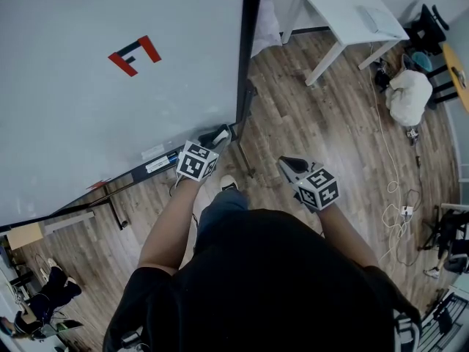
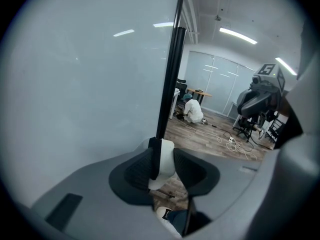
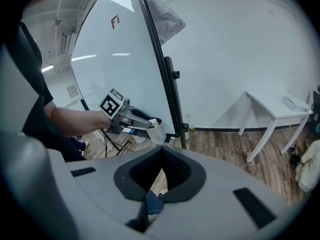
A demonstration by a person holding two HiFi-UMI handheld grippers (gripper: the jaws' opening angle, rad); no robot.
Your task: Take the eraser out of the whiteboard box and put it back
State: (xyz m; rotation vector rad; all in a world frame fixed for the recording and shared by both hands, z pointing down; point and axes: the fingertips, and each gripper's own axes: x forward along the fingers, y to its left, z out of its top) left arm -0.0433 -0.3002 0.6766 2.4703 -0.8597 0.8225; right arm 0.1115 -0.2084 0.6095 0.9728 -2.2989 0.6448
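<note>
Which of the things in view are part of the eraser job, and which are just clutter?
Job:
eraser, clamped in the left gripper
whiteboard
bottom tray

Lying about:
white table
white bundle on the floor
floor cables
right gripper, shut and empty

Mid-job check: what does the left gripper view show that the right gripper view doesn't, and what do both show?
Only the left gripper view: the eraser seen close up, clamped in the left tongs, and a glass partition across the room. Only the right gripper view: the right tongs shut on nothing, a white table, and the red-and-black mark on the whiteboard. Both: the whiteboard, its black edge post, the wood floor and the eraser.
</note>
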